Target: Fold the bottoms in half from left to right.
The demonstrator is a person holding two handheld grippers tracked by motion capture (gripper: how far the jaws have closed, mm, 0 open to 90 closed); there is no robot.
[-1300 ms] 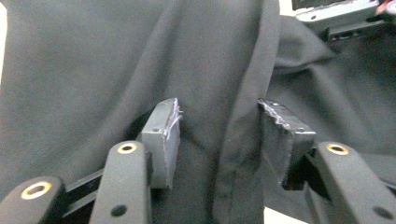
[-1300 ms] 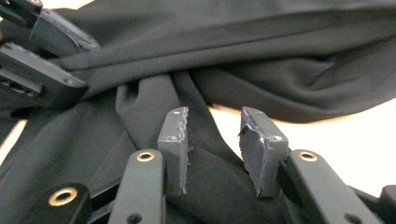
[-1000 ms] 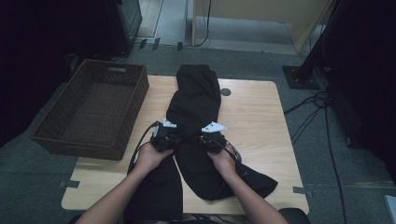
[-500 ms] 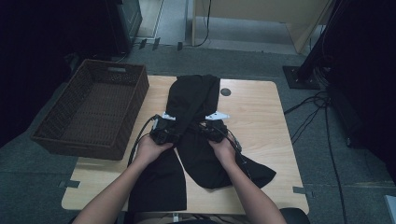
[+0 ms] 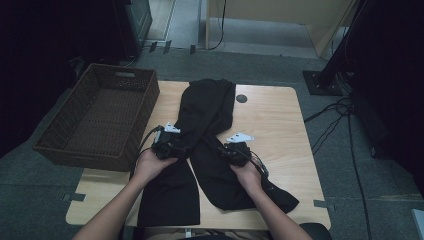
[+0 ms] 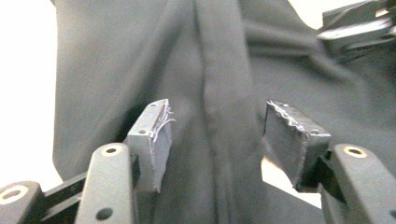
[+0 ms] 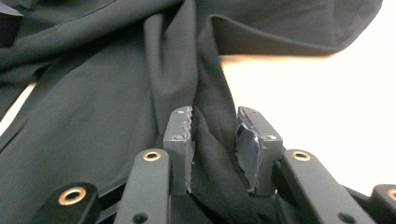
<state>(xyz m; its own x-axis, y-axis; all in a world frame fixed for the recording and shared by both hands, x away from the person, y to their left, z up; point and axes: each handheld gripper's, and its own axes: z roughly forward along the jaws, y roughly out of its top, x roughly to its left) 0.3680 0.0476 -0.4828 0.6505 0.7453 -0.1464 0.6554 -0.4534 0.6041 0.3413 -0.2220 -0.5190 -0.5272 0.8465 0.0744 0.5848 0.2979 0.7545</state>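
Observation:
A black garment [image 5: 210, 105] lies lengthwise on the wooden table [image 5: 272, 130], its lower part split into two flaps near the person. At the garment's left edge my left gripper [image 5: 181, 149] is open; its jaws have just been opening. In the left gripper view a fabric ridge [image 6: 210, 93] runs between the spread left gripper's [image 6: 217, 135] pads without touching them. My right gripper [image 5: 221, 150] sits at the middle of the garment. In the right gripper view the right gripper [image 7: 214, 135] is shut on a bunched fold of cloth [image 7: 205, 93], though its jaws have just eased a little wider.
A dark woven basket [image 5: 65, 152] stands at the table's left side. A small black disc [image 5: 241, 98] sits on the table beside the garment's far end. Bare wood lies to the right of the garment. Cables [image 5: 330, 120] trail on the floor at right.
Both grippers pushed away from the person and came back, ending slightly farther apart. The garment's far part shifted right and bunched. The left jaws have spread off the cloth.

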